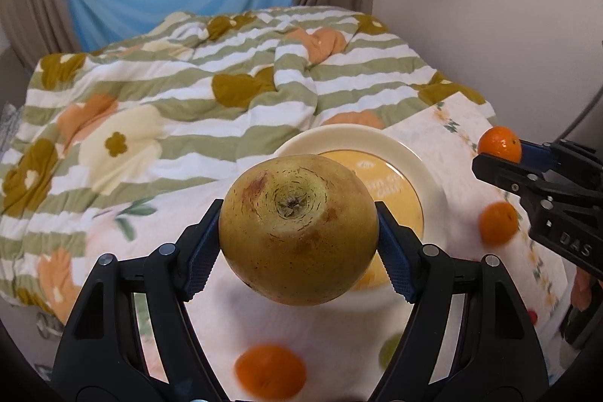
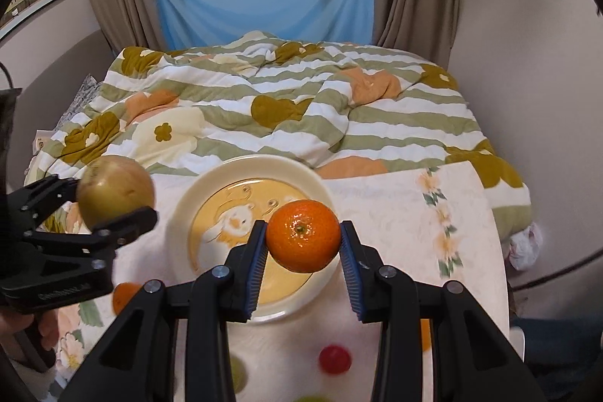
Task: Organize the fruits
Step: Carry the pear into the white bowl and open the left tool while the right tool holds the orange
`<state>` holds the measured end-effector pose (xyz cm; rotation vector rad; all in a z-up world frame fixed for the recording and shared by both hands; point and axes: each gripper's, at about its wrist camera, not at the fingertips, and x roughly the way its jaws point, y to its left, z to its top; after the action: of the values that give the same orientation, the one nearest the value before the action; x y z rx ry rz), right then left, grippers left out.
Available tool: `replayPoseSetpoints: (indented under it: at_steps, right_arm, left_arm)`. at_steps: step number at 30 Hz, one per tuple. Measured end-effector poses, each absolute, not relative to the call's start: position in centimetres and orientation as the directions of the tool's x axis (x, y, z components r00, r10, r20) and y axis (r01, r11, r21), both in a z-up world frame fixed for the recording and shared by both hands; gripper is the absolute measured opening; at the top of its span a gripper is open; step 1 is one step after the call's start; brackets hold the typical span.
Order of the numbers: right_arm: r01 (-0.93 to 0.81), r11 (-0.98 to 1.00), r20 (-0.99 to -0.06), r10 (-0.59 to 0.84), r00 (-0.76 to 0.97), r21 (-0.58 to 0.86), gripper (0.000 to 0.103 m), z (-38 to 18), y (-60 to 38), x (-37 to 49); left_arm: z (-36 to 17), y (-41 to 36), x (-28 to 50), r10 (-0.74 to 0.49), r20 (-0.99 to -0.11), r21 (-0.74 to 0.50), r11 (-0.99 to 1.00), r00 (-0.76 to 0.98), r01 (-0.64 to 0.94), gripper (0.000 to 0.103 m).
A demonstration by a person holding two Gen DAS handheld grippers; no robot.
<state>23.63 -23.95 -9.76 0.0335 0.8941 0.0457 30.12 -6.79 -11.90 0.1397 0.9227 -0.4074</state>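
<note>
My left gripper (image 1: 299, 232) is shut on a large yellow-brown apple (image 1: 297, 228) and holds it in the air near the cream plate (image 1: 426, 172). In the right wrist view that apple (image 2: 117, 191) hangs left of the plate (image 2: 199, 191). My right gripper (image 2: 303, 236) is shut on an orange mandarin (image 2: 303, 236) above the plate's near right part. In the left wrist view that mandarin (image 1: 499, 144) shows at the right, in the right gripper's fingers (image 1: 501, 172).
Loose fruit lies on the white floral cloth (image 2: 414, 213): mandarins (image 1: 269, 373) (image 1: 497, 223) (image 2: 126, 296), a small red fruit (image 2: 333, 358) and green ones (image 2: 237, 373). A striped flowered quilt (image 2: 264, 100) covers the bed behind. Walls stand at both sides.
</note>
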Motion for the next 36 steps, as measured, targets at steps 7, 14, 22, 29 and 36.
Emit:
replayPoseSetpoints:
  at_steps: [7, 14, 22, 29, 36]
  right_arm:
    - [-0.05, 0.997, -0.798, 0.08, 0.597, 0.062, 0.035, -11.7, -26.4, 27.1]
    - [-0.062, 0.995, -0.807, 0.102, 0.581, 0.082, 0.035, -12.5, -27.7, 28.9]
    - [-0.051, 0.996, -0.807, 0.09, 0.583, 0.074, 0.035, -12.5, -28.5, 29.4]
    - [-0.036, 0.996, -0.802, 0.087, 0.59, 0.082, 0.035, -11.8, -29.5, 28.6]
    - [-0.097, 0.992, -0.795, 0.122, 0.594, 0.08, 0.035, -11.3, -28.4, 28.3]
  left_arm:
    - [-16.1, -10.3, 34.0, -0.257, -0.828, -0.044, 0.916, 0.499, 0.4, 0.082]
    - [-18.2, -12.4, 35.9, -0.212, -0.843, 0.012, 0.912, 0.495, 0.41, 0.083]
    - [-18.4, -12.7, 35.9, -0.185, -0.831, 0.044, 0.918, 0.524, 0.394, 0.103]
    - [-15.7, -11.7, 35.3, -0.164, -0.798, 0.075, 0.928, 0.58, 0.365, 0.103]
    - [-14.5, -7.6, 33.7, -0.128, -0.824, 0.047, 0.955, 0.551, 0.292, 0.103]
